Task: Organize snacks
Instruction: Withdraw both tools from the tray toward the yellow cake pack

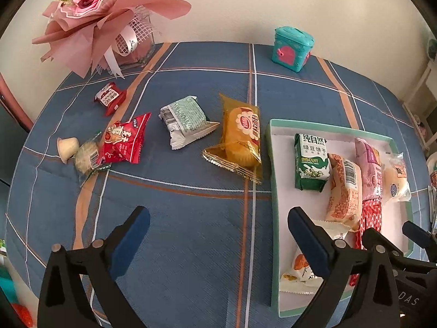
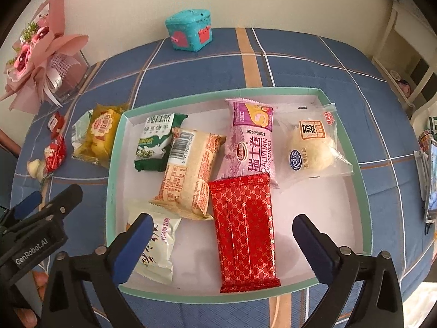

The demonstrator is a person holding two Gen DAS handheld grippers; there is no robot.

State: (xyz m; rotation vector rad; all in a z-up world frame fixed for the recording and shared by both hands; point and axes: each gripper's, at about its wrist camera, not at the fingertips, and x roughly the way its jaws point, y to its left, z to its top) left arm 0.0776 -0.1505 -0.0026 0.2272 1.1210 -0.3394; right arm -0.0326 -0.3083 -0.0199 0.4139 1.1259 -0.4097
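Observation:
A mint-rimmed white tray [image 2: 352,147] holds several snack packs: a long red pack [image 2: 245,232], a pink Swiss roll [image 2: 250,142], a green biscuit pack [image 2: 153,142], an orange-printed pack [image 2: 191,169], a clear bun pack [image 2: 314,147] and a white pack [image 2: 158,248]. My right gripper [image 2: 221,232] is open and empty above the red pack. My left gripper [image 1: 218,229] is open and empty over the cloth, left of the tray [image 1: 274,164]. Loose on the cloth lie a yellow cake pack [image 1: 241,136], a green-white pack [image 1: 185,120] and a red pack [image 1: 124,142].
A small red pack [image 1: 109,97], a clear-wrapped snack [image 1: 87,157] and a jelly cup [image 1: 67,147] lie at the left. A pink bouquet in a glass vase [image 1: 109,19] and a teal box [image 1: 292,47] stand at the back. The blue checked tablecloth [image 1: 191,232] covers the table.

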